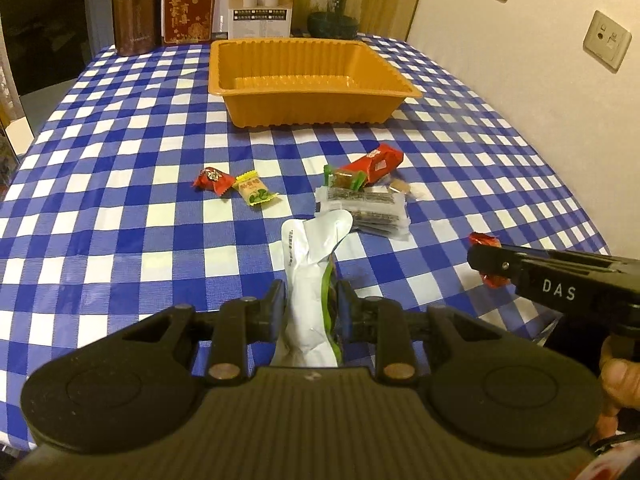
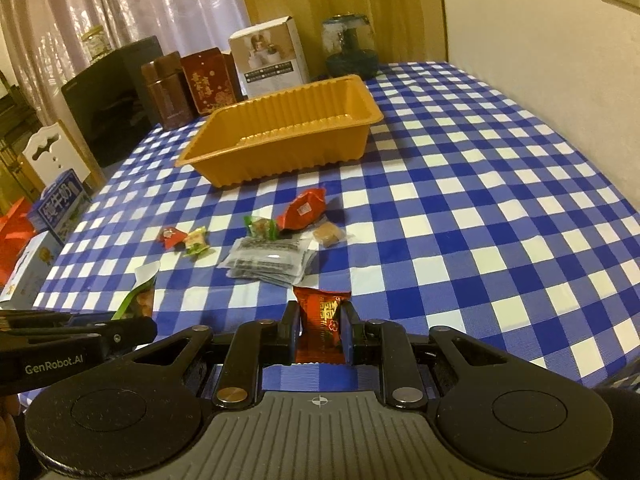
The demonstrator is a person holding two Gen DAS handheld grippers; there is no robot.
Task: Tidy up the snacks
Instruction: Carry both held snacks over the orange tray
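Observation:
My left gripper point(image 1: 310, 296) is shut on a white and green snack pouch point(image 1: 310, 280), held above the checked table. My right gripper point(image 2: 322, 316) is shut on a red wrapped candy point(image 2: 320, 320); it also shows in the left wrist view point(image 1: 486, 258) at the right. An empty orange tray point(image 1: 312, 108) stands at the far middle of the table, also in the right wrist view point(image 2: 280, 152). Loose snacks lie before it: a grey packet stack point(image 1: 362, 206), a red packet point(image 1: 376, 162), a small red candy point(image 1: 212, 180) and a yellow candy point(image 1: 254, 190).
Brown tins point(image 1: 134, 12), a red box point(image 1: 188, 8), a white box point(image 1: 262, 0) and a glass jar point(image 1: 334, 8) stand along the table's far edge. A wall with sockets point(image 1: 606, 38) runs on the right. Milk cartons point(image 2: 60, 204) and a white chair point(image 2: 48, 152) stand left of the table.

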